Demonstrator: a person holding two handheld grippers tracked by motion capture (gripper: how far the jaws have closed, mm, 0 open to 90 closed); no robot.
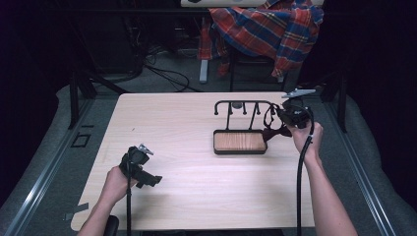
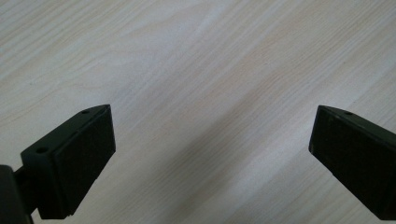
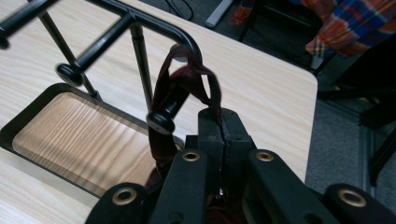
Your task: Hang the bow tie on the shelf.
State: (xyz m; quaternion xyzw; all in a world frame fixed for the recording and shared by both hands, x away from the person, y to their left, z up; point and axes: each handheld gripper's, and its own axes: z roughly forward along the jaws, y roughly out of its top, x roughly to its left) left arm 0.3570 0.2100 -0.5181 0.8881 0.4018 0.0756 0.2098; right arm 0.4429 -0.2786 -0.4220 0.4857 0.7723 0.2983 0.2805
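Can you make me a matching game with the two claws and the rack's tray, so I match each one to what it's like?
Things:
1. left claw
2. right claw
3. black metal rack's wooden-bottomed tray

States:
A. shut on a dark red strap looped over the rack
B. wide open above bare pale wooden table
C. nothing lying in it

Pairs: 1-B, 2-A, 3-C
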